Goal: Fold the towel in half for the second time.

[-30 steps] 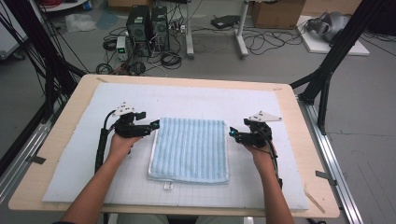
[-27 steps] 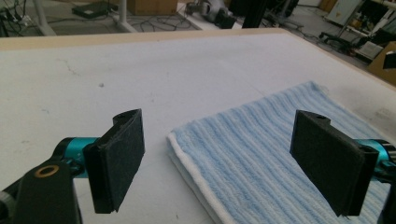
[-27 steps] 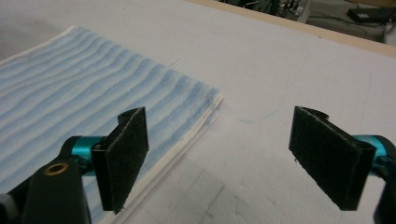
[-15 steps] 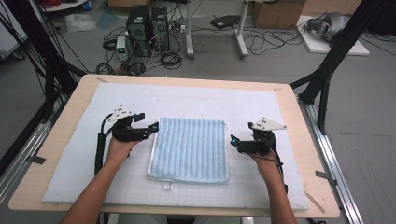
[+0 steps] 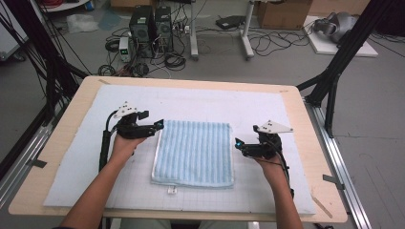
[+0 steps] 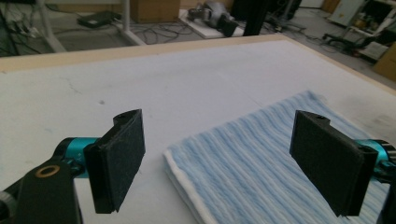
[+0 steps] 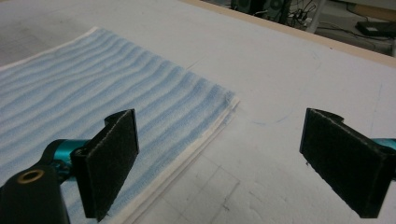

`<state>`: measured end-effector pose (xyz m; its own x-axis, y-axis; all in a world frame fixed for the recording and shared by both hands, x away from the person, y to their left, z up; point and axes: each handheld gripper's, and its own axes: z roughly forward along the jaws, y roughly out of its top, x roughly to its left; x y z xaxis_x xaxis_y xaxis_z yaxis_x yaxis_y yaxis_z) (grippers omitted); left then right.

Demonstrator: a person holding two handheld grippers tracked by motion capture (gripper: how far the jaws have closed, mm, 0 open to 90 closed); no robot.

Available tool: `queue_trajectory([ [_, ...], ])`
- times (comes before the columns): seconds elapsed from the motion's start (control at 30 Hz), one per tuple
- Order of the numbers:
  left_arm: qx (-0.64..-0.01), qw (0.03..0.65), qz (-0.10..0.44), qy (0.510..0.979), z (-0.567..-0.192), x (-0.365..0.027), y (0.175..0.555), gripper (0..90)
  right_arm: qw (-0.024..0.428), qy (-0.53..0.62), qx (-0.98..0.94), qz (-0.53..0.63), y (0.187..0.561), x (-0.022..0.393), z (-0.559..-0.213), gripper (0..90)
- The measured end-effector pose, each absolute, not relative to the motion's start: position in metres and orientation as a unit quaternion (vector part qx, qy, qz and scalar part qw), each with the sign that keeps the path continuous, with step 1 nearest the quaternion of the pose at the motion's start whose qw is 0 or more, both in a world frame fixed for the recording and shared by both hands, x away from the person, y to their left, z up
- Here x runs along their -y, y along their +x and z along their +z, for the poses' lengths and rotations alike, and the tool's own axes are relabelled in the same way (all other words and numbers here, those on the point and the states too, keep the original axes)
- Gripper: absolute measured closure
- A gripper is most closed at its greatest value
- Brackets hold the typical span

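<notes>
A folded blue-and-white striped towel (image 5: 193,152) lies flat in the middle of the white mat (image 5: 215,102). My left gripper (image 5: 160,125) is at the towel's far left corner, open, its jaws astride the folded corner (image 6: 261,163) without touching it. My right gripper (image 5: 238,144) is just off the towel's right edge, open. Its jaws have just been opening and nothing is between them. In the right gripper view the gripper (image 7: 233,163) hovers over bare mat, with the towel's layered edge (image 7: 93,88) to the left. In the left gripper view the gripper (image 6: 224,163) stands wide open.
The mat covers a wooden table (image 5: 315,143) with a bare border all round. A small white tag (image 5: 171,190) sticks out at the towel's near edge. Black frame legs, computers and cables stand on the floor beyond the table.
The right gripper has drawn slightly back toward the near side, off the towel's right edge, and its jaws have spread wider. The left gripper has barely moved.
</notes>
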<state>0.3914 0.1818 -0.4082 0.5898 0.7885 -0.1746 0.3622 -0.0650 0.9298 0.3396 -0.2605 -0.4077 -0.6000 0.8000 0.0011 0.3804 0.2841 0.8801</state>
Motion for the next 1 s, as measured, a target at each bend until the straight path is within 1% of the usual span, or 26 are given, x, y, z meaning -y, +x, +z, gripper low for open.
queue_trajectory([
  [0.17,-0.422,0.542,0.193,0.700,-0.410,-0.181,0.404,20.0,0.218,0.390,-0.768,0.459,0.340,0.261,-0.410,10.9],
  [0.23,-0.433,0.539,0.185,0.698,-0.416,-0.181,0.409,20.3,0.216,0.390,-0.769,0.458,0.340,0.260,-0.411,10.9],
  [0.37,-0.451,0.516,0.178,0.706,-0.428,-0.179,0.417,24.6,0.213,0.385,-0.773,0.456,0.339,0.258,-0.411,10.9],
  [0.5,-0.451,0.501,0.182,0.716,-0.438,-0.176,0.423,31.8,0.211,0.385,-0.771,0.461,0.340,0.259,-0.411,10.9],
  [0.57,-0.458,0.488,0.170,0.724,-0.442,-0.174,0.428,34.4,0.208,0.390,-0.770,0.460,0.340,0.259,-0.412,10.9],
  [0.73,-0.438,0.448,0.166,0.761,-0.445,-0.159,0.435,41.5,0.202,0.392,-0.773,0.455,0.341,0.258,-0.414,10.9],
  [0.9,-0.421,0.416,0.168,0.788,-0.450,-0.146,0.436,51.6,0.195,0.396,-0.776,0.450,0.342,0.257,-0.416,10.9],
  [0.97,-0.418,0.412,0.173,0.791,-0.450,-0.144,0.436,55.6,0.193,0.396,-0.778,0.449,0.342,0.257,-0.416,10.9],
  [1.0,-0.416,0.414,0.171,0.791,-0.450,-0.144,0.435,59.9,0.192,0.396,-0.778,0.448,0.343,0.257,-0.416,10.9],
])
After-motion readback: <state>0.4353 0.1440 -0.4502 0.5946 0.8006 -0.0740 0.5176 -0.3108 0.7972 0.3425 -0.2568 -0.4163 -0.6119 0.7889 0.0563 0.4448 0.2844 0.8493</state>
